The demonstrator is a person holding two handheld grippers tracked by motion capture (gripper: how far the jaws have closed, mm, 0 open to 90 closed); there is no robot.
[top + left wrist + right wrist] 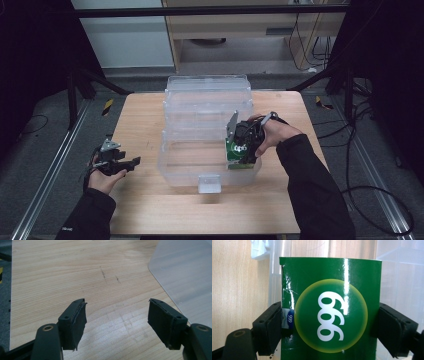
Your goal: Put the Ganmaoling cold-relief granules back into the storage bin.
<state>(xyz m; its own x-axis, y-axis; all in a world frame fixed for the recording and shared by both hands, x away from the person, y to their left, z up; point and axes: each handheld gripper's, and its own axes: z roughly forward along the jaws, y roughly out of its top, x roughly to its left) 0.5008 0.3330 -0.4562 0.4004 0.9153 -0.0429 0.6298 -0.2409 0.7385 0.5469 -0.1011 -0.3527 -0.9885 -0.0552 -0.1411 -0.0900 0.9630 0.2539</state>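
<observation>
A glossy green box (332, 272) printed with a white "999" in a yellow-rimmed circle stands between my right gripper's (330, 306) two pads, which press on its sides. From above, the green box (239, 156) and the right gripper (243, 145) sit within the outline of a clear plastic bin (200, 100), at its front right corner. Whether the box touches the bin's floor I cannot tell. At the table's left edge my left gripper (131, 162) is held low, its jaws (117, 302) wide open with bare wood between them.
The bin takes up the middle of the wooden table (145, 120) and has a white latch (209, 183) on its front wall. A corner of the bin (185, 277) lies to the right, ahead of the left gripper. Black stands and cables surround the table.
</observation>
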